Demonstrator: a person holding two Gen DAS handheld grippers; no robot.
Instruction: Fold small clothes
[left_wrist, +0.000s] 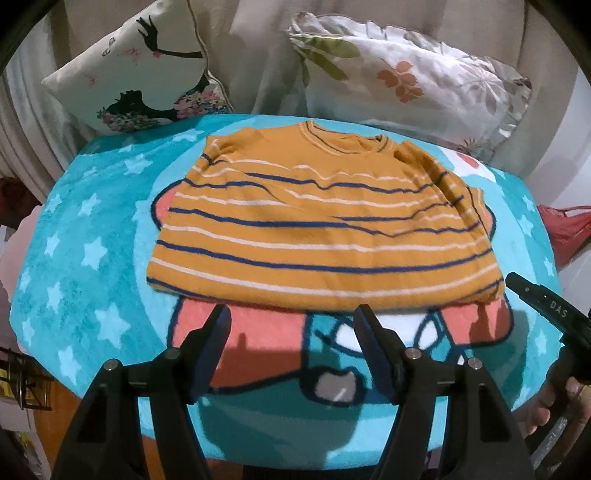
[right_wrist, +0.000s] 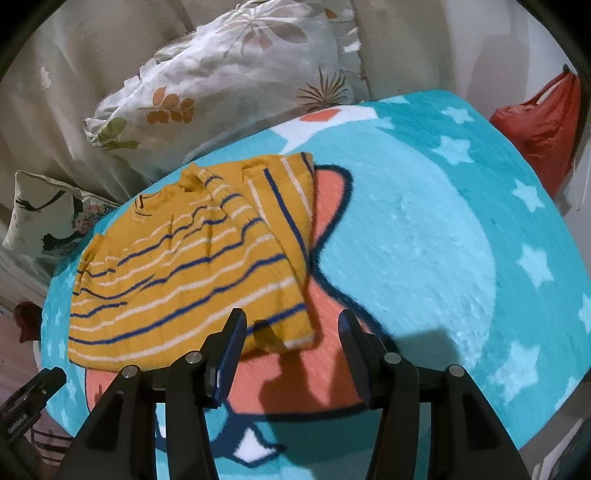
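Note:
A small mustard-yellow sweater (left_wrist: 314, 225) with blue and white stripes lies flat on a turquoise star-patterned blanket (left_wrist: 85, 258), neck away from me, its right sleeve folded in over the body. My left gripper (left_wrist: 293, 314) is open and empty, just short of the sweater's hem. My right gripper (right_wrist: 291, 319) is open and empty, its fingers on either side of the sweater's near right hem corner (right_wrist: 291, 332), slightly above it. The sweater shows in the right wrist view (right_wrist: 192, 266). The right gripper's tip (left_wrist: 535, 295) shows at the right edge of the left wrist view.
Two patterned cushions (left_wrist: 140, 74) (left_wrist: 410, 81) lean against a beige sofa back behind the blanket. A red plastic bag (right_wrist: 539, 125) hangs at the far right. The blanket (right_wrist: 443, 240) stretches right of the sweater.

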